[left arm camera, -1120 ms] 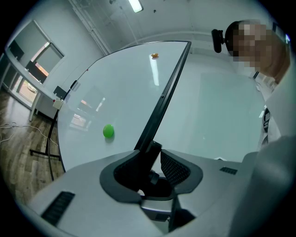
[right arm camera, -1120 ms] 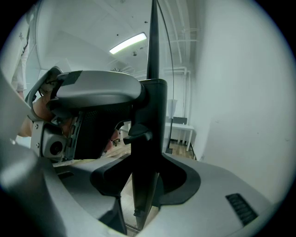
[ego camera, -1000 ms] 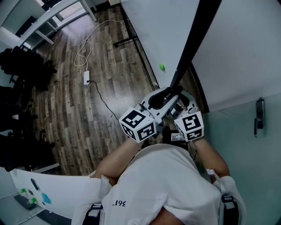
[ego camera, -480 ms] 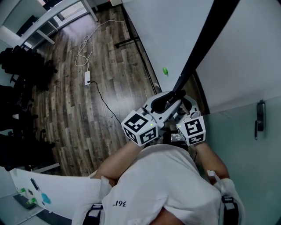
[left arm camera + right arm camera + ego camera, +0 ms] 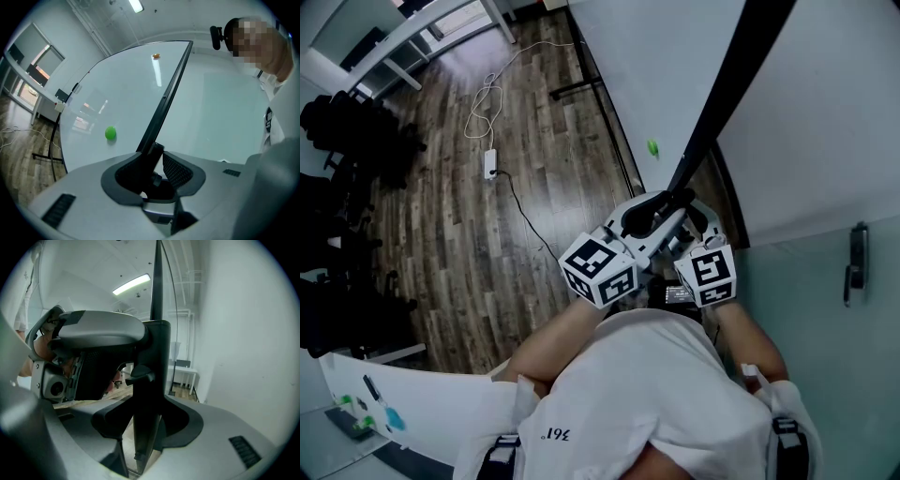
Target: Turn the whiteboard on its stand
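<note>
Where the board was: the big white whiteboard (image 5: pixel 666 66) stood upright on its black metal stand (image 5: pixel 574 88) on the wood-plank floor (image 5: pixel 487 234), right in front of the person. From the head view it showed almost edge-on.

How it'd handle (my guess): a stiff flat panel, bulky more than heavy, and it probably pivots easily on the stand. The glossy face looked slick, so there's no purchase there. A panel that long would carry some swing once moving, so I'd turn it slowly.

Where to grab: the thin black frame edge (image 5: pixel 719 98). It's the only part a jaw can really bite on, and both grippers were already on its lower end.

Left gripper (image 5: pixel 157 161): the jaws were closed down narrow on the frame edge, with the mesh-textured pad against one side. The rail ran up and away from between them.

Right gripper (image 5: pixel 147 411): same deal, pinched on that same frame edge. It sat just beside the left gripper, which filled the left of the right gripper view.

Also there: a small round green magnet (image 5: pixel 110 133) was stuck on the board face, well apart from both grippers, so not in the way.
</note>
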The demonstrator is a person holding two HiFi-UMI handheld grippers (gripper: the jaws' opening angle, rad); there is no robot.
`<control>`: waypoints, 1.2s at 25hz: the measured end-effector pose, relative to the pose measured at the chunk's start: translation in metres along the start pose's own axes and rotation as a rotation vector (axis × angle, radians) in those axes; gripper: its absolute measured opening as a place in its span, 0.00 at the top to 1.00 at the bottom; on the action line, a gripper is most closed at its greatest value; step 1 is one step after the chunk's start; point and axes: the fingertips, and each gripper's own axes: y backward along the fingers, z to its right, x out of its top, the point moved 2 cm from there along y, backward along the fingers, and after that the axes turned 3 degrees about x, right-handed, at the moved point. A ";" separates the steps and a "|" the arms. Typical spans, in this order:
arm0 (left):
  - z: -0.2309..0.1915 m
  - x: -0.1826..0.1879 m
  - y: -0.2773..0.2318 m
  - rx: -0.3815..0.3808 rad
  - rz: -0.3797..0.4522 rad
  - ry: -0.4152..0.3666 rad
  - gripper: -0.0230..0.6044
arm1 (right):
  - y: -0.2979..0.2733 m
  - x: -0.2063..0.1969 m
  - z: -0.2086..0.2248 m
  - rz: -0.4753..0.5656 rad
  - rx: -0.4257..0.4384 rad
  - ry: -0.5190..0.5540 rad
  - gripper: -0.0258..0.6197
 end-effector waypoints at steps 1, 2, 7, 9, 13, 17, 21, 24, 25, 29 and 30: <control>-0.001 0.000 0.000 0.002 0.001 0.000 0.74 | -0.001 0.001 0.000 0.005 0.000 0.001 0.65; -0.003 0.000 -0.001 0.005 0.002 0.000 0.74 | -0.003 0.000 0.001 0.006 0.000 0.001 0.65; -0.010 0.007 0.001 0.023 0.011 0.001 0.74 | -0.011 0.006 0.000 0.008 0.002 0.009 0.65; -0.014 0.007 -0.001 0.030 0.012 0.000 0.74 | -0.015 0.007 0.002 0.012 0.002 0.012 0.65; -0.023 0.008 -0.005 0.051 0.021 0.001 0.74 | -0.024 0.008 0.005 0.005 0.005 0.004 0.65; -0.029 0.016 -0.005 0.067 0.027 0.001 0.74 | -0.031 0.014 0.007 0.004 0.001 0.010 0.65; -0.037 0.017 -0.005 0.074 0.029 0.002 0.74 | -0.039 0.016 0.008 0.008 0.001 0.011 0.65; -0.043 0.021 -0.008 0.085 0.027 -0.001 0.73 | -0.046 0.019 0.011 0.010 0.003 0.013 0.65; -0.046 0.022 -0.009 0.088 0.027 -0.003 0.74 | -0.048 0.020 0.013 0.012 0.004 0.014 0.65; -0.055 0.024 -0.014 0.099 0.026 -0.005 0.74 | -0.057 0.020 0.017 0.009 0.007 0.015 0.65; -0.057 0.024 -0.015 0.103 0.027 -0.003 0.74 | -0.060 0.020 0.019 0.009 0.007 0.015 0.65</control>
